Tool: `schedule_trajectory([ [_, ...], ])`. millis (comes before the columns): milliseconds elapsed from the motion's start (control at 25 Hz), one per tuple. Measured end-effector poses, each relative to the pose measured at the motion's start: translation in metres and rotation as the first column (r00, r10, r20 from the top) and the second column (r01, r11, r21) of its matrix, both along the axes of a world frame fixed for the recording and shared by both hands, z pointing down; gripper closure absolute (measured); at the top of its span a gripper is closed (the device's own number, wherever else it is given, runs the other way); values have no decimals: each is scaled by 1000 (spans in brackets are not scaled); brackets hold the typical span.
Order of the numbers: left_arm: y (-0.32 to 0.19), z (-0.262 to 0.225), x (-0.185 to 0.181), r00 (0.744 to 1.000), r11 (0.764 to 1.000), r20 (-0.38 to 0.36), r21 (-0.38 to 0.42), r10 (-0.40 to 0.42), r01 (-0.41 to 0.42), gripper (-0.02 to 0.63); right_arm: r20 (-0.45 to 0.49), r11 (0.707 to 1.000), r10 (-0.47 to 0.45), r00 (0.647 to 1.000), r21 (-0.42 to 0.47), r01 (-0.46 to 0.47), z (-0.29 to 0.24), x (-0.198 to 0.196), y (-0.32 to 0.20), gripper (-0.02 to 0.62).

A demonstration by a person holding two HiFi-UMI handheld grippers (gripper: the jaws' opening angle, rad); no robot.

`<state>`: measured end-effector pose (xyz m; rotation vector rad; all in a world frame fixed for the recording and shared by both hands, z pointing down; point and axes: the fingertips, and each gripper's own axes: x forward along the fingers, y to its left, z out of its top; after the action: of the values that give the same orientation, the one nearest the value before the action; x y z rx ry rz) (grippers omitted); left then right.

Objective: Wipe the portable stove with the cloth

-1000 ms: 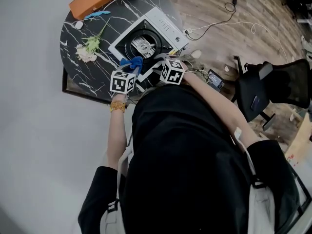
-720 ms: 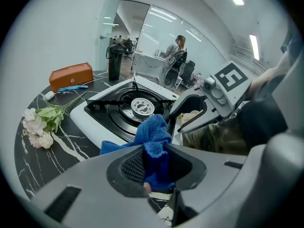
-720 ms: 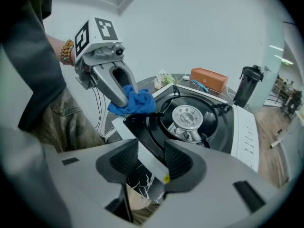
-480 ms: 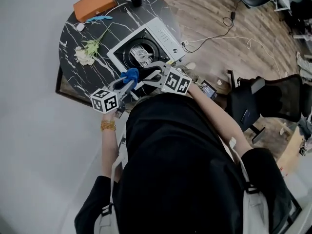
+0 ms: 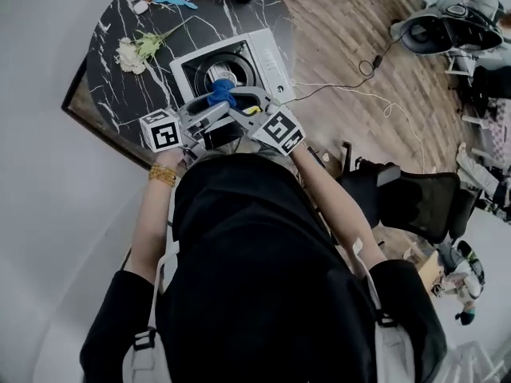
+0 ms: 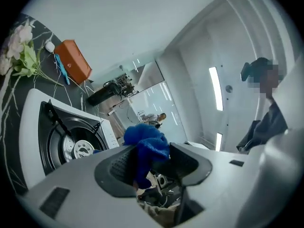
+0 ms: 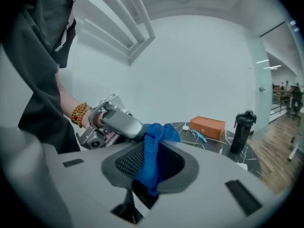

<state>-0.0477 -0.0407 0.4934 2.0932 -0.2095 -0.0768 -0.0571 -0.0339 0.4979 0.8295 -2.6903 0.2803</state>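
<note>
Hanging between both tongs, blue cloth (image 5: 221, 92): right tongs (image 7: 152, 161) just clamped on it, left tongs (image 6: 152, 163) just opened apart.

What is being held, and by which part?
The crumpled blue cloth, pinched around its middle by the right gripper, whose jaws have just been closing. On the left gripper, the jaws have just been opening, the cloth between them.

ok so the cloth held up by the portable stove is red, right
Not red: the cloth is blue. The rest stands, it is held up by the portable stove. The head view shows it, and both gripper views show the same blue.
</note>
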Motion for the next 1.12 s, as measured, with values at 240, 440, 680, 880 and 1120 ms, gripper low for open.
schedule_trajectory([
  [240,-17,27,-23,975,989,178,93,-134,119,405,-187,989,144,972,-5,-148,36,73,-46,534],
  [440,19,105,-54,809,991,588,95,20,-94,405,-470,984,75,880,-109,-142,90,114,-102,534],
  [680,31,136,-48,707,987,703,46,75,-151,407,-558,947,-10,830,-273,-172,135,101,-133,535],
  [880,22,152,-56,670,993,742,50,33,-105,436,-578,936,-78,812,-324,-140,143,100,-123,540],
  [1120,22,151,-56,669,994,743,51,24,-92,437,-582,927,-151,799,-364,-91,148,96,-82,543],
])
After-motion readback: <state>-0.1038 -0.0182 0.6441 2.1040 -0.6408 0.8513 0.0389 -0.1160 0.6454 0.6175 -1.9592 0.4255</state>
